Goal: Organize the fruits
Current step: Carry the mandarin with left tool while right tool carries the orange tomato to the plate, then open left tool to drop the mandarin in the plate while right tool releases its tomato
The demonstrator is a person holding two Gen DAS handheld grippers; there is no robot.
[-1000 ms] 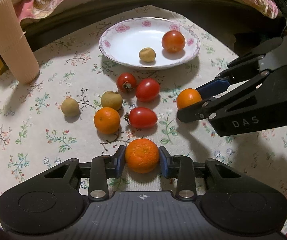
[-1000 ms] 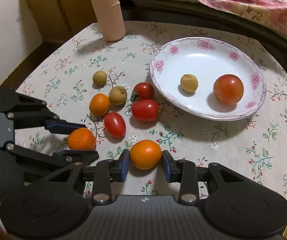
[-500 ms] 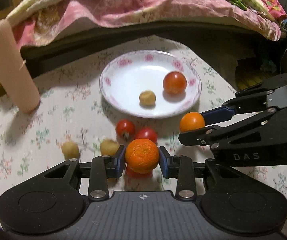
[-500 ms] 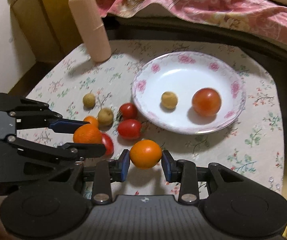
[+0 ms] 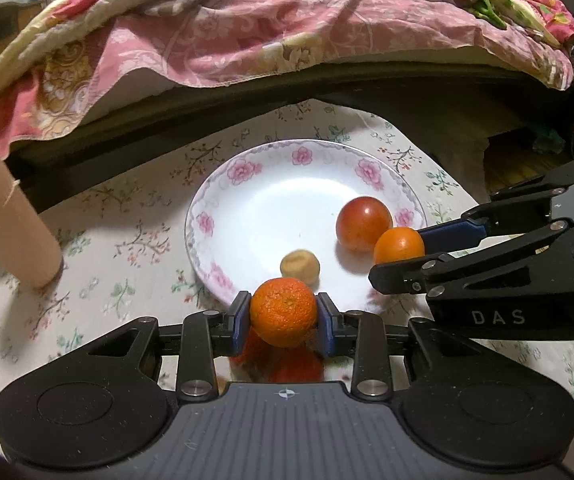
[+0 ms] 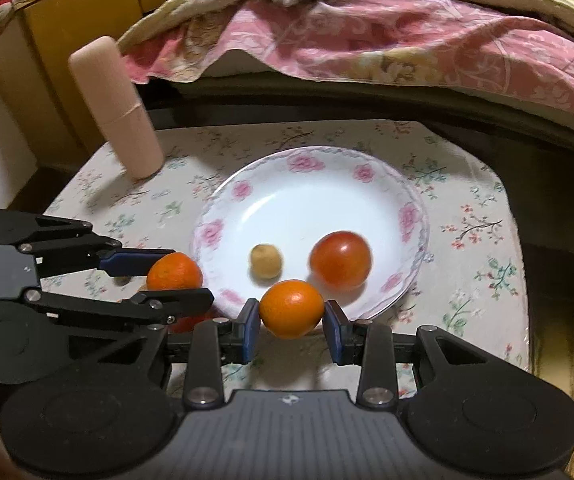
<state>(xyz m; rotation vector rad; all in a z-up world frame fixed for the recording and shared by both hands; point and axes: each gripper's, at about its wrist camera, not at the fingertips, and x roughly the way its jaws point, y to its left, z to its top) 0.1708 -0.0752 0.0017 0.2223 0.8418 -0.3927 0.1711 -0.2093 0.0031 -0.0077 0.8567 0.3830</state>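
Jaws: each clamps one orange | plate (image 5: 207, 224): one tomato (image 5: 363, 223), one longan (image 5: 300, 267)

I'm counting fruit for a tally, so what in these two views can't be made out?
- Fruit left on the tablecloth: left wrist view, hidden behind the left hand-held gripper and its mandarin; only red blurs show beneath.
- Same fruit, right wrist view: covered by the left hand-held gripper.
- Small tan fruit on the plate: blurred, kind unclear.

red fruit (image 5: 287, 364) beneath the left tool (image 5: 283, 322) is blurred, mostly hidden.
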